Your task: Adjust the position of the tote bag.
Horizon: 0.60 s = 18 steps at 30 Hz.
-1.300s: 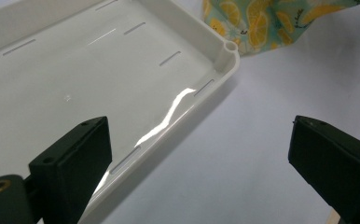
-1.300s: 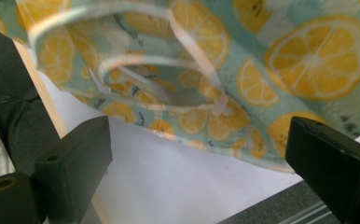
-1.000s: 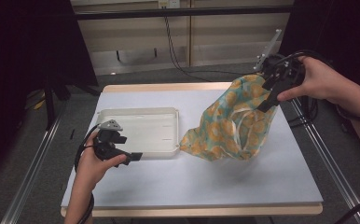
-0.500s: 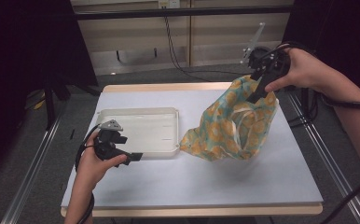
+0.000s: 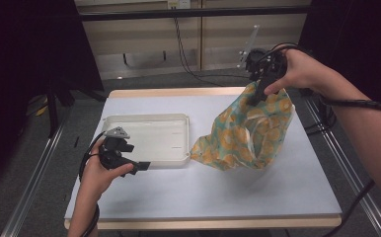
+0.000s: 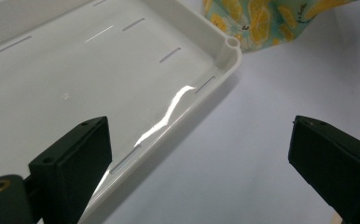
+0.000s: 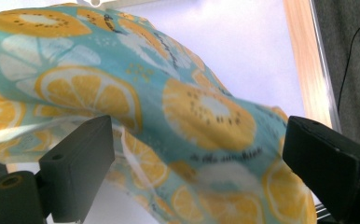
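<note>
Our right gripper (image 5: 258, 91), upper right of the high view, has its jaws spread around the lemon-print cloth (image 5: 245, 131), which sags onto the table (image 5: 277, 197). Our left gripper (image 5: 129, 165) waits spread beside the empty white tray (image 5: 146, 140). We judge the cloth not yet placed.

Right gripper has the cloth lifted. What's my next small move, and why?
Probably carry the right gripper left over the tray: the cloth hangs from it, its low end by the tray's corner, and the tray lies empty.
</note>
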Motion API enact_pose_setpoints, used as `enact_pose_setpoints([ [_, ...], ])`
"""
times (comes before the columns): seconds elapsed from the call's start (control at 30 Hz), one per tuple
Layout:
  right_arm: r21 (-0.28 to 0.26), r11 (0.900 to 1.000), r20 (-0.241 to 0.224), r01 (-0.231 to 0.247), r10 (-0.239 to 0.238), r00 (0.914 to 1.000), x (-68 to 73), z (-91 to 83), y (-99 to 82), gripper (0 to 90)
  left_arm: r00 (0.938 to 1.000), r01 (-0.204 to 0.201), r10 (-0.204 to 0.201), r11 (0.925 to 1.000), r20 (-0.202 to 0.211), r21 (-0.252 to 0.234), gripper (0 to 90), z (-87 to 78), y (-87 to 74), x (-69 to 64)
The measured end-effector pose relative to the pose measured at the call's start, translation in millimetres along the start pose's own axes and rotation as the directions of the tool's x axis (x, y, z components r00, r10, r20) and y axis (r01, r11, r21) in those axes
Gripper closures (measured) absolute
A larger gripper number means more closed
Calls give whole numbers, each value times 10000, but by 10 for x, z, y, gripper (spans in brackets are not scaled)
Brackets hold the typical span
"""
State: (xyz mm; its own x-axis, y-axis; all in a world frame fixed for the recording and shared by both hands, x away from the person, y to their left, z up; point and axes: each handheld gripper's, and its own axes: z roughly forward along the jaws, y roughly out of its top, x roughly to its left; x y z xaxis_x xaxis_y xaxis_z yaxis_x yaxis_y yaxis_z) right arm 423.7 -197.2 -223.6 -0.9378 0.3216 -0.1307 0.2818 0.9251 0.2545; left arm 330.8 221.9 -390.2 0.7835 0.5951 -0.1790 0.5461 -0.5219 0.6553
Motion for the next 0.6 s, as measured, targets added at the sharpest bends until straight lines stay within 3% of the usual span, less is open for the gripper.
enact_pose_setpoints([
  [0.17,313,9994,-233,147,-139,9996,2,129,41,153,10000,2,-2,10000,45,27,61,23,-3,3],
  [0.2,293,9985,-336,468,-459,9984,-4,190,50,195,10000,-40,40,10000,26,46,61,28,-2,6],
  [0.23,293,9985,-336,468,-459,9984,-4,190,50,195,10000,-38,38,10000,24,60,61,33,-1,6],
  [0.37,252,9984,-454,509,-498,9977,1,346,75,382,10000,-15,15,10000,35,84,61,48,-5,7],
  [0.43,253,9972,-621,699,-682,9957,8,377,84,432,10000,-13,13,10000,30,88,61,49,-6,8],
  [0.47,286,9953,-691,928,-907,9935,16,423,112,517,10000,-13,13,9999,11,110,61,50,-7,10],
  [0.57,438,9908,-661,1280,-1249,9900,26,479,145,584,10000,18,-18,9999,-16,143,61,48,-13,14],
  [0.6,491,9899,-760,1327,-1288,9888,29,471,151,688,10000,70,-70,9999,-37,117,61,49,-14,11],
])
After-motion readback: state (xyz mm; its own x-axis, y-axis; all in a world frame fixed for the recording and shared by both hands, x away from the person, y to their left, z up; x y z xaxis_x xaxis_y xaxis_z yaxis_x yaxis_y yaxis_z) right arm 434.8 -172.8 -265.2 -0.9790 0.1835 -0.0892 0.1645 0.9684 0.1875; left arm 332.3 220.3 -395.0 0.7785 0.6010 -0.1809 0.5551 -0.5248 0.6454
